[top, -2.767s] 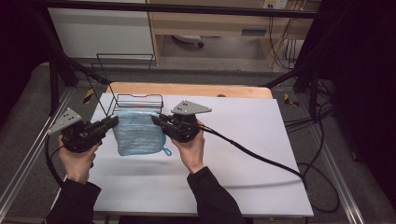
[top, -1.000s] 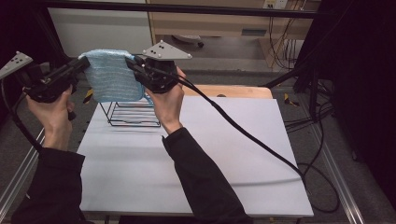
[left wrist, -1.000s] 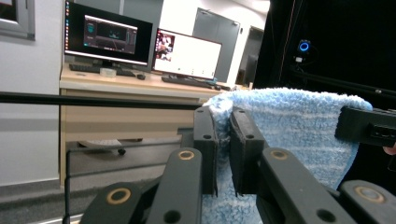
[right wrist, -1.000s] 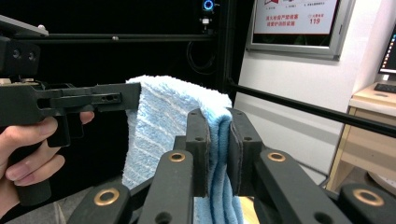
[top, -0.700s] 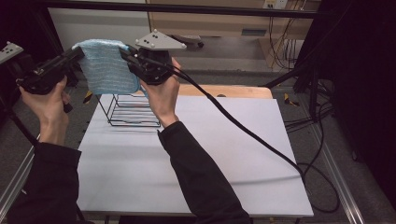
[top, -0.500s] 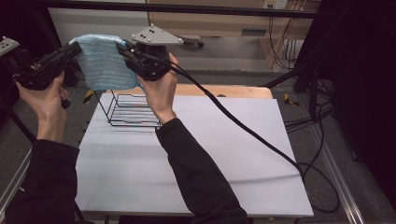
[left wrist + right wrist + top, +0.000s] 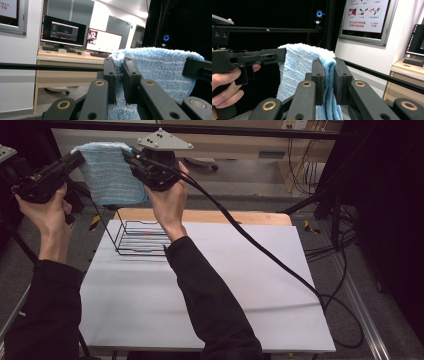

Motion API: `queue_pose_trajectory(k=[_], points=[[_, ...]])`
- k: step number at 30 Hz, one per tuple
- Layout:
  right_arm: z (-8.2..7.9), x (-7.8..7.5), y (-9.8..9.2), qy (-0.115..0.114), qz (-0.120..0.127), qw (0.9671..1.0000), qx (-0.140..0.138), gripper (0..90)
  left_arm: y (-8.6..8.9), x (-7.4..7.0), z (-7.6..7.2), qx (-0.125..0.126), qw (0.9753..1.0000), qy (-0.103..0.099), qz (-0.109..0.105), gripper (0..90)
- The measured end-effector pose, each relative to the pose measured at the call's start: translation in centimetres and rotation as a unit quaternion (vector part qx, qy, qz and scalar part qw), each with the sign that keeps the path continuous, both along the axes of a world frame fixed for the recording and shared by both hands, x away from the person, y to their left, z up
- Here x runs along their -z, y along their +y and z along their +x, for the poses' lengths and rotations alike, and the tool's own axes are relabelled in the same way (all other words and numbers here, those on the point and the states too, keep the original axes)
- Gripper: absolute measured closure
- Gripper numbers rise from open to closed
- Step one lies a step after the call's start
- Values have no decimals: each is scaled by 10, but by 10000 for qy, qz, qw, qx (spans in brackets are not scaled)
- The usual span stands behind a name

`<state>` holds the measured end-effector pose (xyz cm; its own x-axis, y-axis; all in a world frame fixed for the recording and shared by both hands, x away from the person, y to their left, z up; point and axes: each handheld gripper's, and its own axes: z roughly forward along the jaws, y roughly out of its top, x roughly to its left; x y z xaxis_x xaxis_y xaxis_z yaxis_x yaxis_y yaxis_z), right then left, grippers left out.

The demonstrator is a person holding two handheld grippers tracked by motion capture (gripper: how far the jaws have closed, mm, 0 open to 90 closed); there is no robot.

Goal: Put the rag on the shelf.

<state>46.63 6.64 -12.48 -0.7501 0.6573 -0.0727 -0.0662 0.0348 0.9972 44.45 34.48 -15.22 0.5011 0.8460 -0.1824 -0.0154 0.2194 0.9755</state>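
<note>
A folded light-blue towel (image 7: pixel 111 174) hangs in the air high above the far left of the table, held by its two top corners. My left gripper (image 7: pixel 77 157) is shut on the towel's left corner, my right gripper (image 7: pixel 129 156) on its right corner. In the left gripper view the fluffy towel (image 7: pixel 160 72) sits pinched in my left gripper (image 7: pixel 119 67), with the other gripper's jaw at the right edge. In the right gripper view the towel (image 7: pixel 297 67) drapes down from my right gripper (image 7: pixel 329 67), and a hand holds the other gripper at the left.
A black wire basket (image 7: pixel 142 237) stands on the white table (image 7: pixel 250 285) at the far left, below the towel. A wooden board (image 7: pixel 235 217) lies along the table's far edge. A black cable (image 7: pixel 280 265) trails from the right gripper across the table.
Both grippers have lifted the towel from the table by the basket to high above it, and over the last second carried it a little further up and away.
</note>
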Motion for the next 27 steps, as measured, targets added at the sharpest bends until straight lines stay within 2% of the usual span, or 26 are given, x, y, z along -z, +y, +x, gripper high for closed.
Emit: queue_pose_trajectory(k=[9, 17, 24, 27], points=[[19, -3, -3, -32, 154, 9999, 16, 811, -5, -8, 14, -89, 10000, -12, 10, 822], [31, -1, -3, -77, 197, 9998, 31, 811, -6, -16, 27, -174, 9998, 25, 88, 821], [42, -6, 5, -195, 139, 9997, 78, 811, -1, -19, 38, -200, 9998, 35, -25, 822], [47, -5, 6, -133, 166, 9997, 85, 811, 0, -19, 44, -216, 9998, 56, 11, 821]])
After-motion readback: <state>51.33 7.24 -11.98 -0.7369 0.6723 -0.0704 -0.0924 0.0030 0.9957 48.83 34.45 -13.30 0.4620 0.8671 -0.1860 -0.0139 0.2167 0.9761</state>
